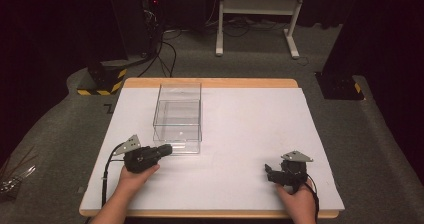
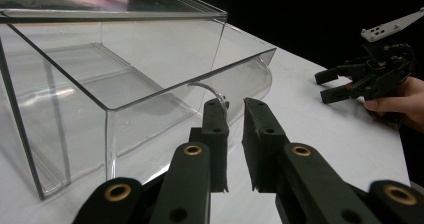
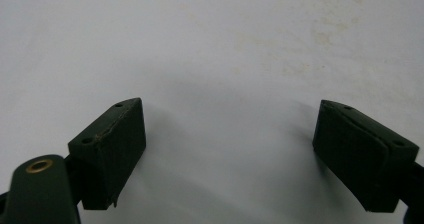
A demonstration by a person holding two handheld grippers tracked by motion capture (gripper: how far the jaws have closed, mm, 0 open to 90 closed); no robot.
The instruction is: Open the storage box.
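My left tongs (image 1: 167, 149) lie low on the white counter (image 1: 250, 134), their tips right at the near end of the clear, rectangular acrylic box (image 1: 178, 118), which stands just ahead of them. In the left gripper view the jaws are nearly together, a narrow gap left between them and nothing in it. Just beyond their tips sits a thin curved clear handle (image 2: 209, 90) on the box's near wall; I cannot tell whether a tip touches it. My right tongs (image 1: 272, 173) rest well away to the right of the left tongs, jaws spread wide over bare counter and holding nothing.

I judge the box to be light, stiff and slick: smooth walls that the pads could slide on, and hard plastic that may scratch or crack if squeezed hard or knocked. Being empty, it will likely skid across the counter at a nudge. The small handle looks the best place to take hold, pinched across its thin strip; failing that, the top rim of the near wall, one jaw inside and one outside.
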